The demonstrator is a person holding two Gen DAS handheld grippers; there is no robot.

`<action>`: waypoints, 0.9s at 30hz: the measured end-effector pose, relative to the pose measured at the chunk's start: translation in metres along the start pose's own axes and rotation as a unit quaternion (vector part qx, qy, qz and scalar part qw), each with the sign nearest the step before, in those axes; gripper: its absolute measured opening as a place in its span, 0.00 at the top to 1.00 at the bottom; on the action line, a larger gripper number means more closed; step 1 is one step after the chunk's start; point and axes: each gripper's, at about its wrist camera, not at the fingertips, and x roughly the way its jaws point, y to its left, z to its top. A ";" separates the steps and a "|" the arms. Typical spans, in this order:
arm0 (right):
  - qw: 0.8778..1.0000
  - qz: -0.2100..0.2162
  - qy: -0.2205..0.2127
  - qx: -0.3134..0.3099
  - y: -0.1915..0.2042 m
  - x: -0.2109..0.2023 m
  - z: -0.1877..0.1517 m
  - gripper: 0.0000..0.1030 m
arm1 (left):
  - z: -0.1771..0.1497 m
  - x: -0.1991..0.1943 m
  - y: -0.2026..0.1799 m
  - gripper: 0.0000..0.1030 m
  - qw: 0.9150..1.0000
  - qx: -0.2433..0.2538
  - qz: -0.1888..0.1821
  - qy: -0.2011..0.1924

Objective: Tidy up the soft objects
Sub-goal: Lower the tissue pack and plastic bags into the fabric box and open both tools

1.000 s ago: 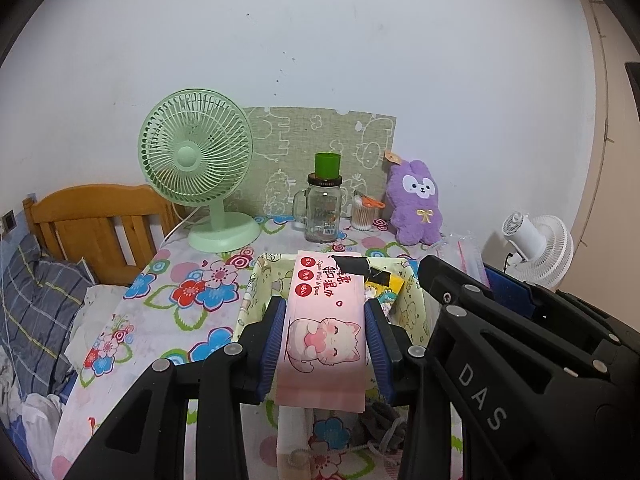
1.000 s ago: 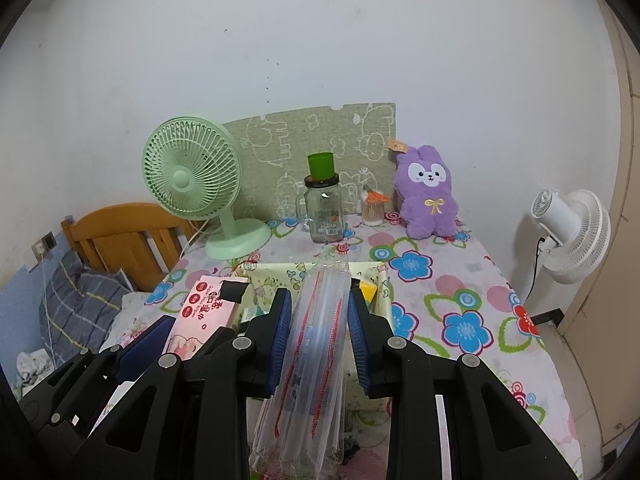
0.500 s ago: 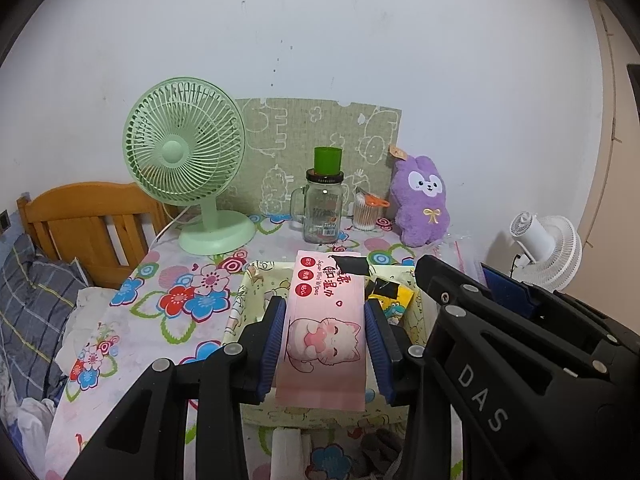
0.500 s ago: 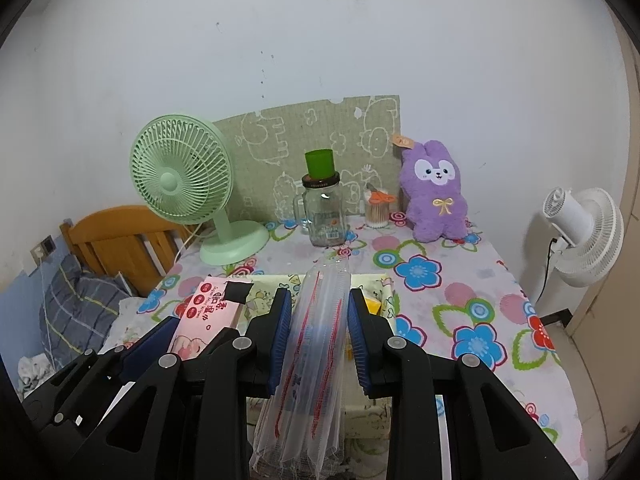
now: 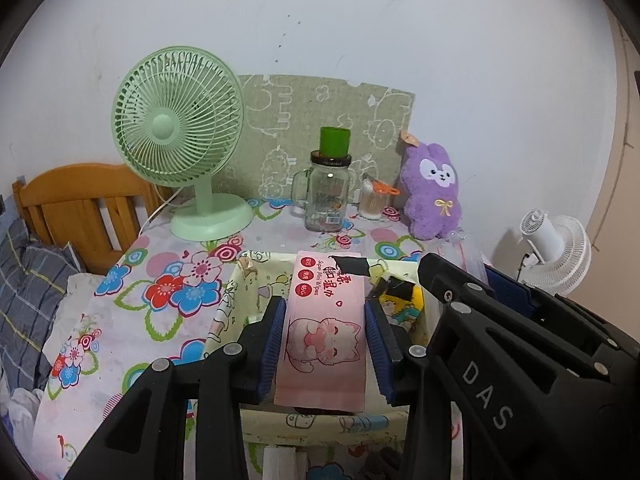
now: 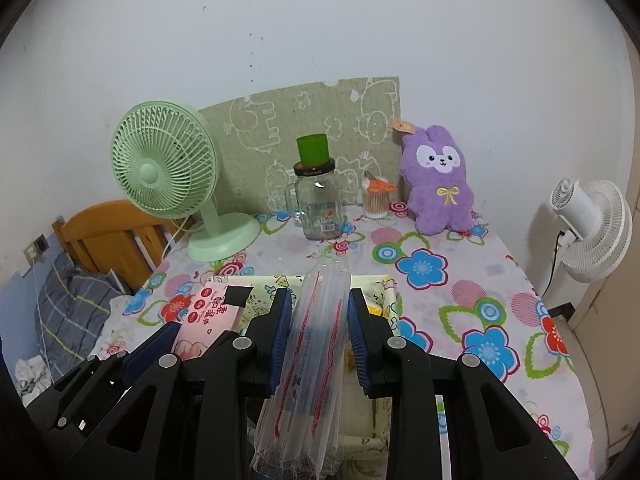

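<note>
The bench (image 6: 500, 276), covered by a flowered cloth, ends at a left edge beside a wooden bed frame (image 5: 80, 200) and at a right edge near a white standing fan (image 6: 592, 232). A cream fabric basket (image 5: 232, 308) sits near the front of the bench. Open cloth lies to the left of the basket and, in the right wrist view, to its right. Along the wall at the rear stand a green desk fan (image 5: 180, 136), a glass jar (image 5: 326, 196) with a green cup (image 5: 334, 142) on its lid, a small cotton-swab container (image 6: 376, 200) and a purple plush rabbit (image 6: 438, 184); these are well apart from the basket.

Left gripper (image 5: 325, 336): fingers (image 5: 272, 340) clenched on a pink wet-wipes pack (image 5: 324, 332), pads pressing both long sides. The pack is held over the basket interior, its far end pointing at the rear wall of the basket.

Right gripper (image 6: 316, 336): fingers (image 6: 280, 336) narrowly set, grasping a bundle of clear zip bags (image 6: 316, 360) with red seal lines. The bundle stands between the pads above the basket, its lower end hanging toward the camera.

The two grippers are side by side, close together over the basket.
</note>
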 end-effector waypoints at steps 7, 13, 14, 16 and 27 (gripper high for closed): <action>1.000 0.015 0.015 0.000 0.002 0.018 -0.001 0.69 | -0.001 0.015 0.006 0.56 1.000 -0.005 0.003 0.021; 0.999 0.030 0.021 -0.007 0.009 0.028 -0.003 0.69 | -0.001 0.022 0.013 0.38 0.999 -0.002 0.014 0.034; 0.999 0.034 0.022 -0.007 0.010 0.030 -0.002 0.69 | -0.001 0.023 0.015 0.37 0.999 -0.001 0.017 0.037; 0.999 0.039 0.024 -0.009 0.013 0.035 -0.002 0.69 | -0.001 0.024 0.017 0.35 0.999 0.001 0.020 0.040; 0.997 0.066 0.037 -0.018 0.023 0.054 0.001 0.69 | 0.000 0.034 0.026 0.28 0.998 0.002 0.029 0.056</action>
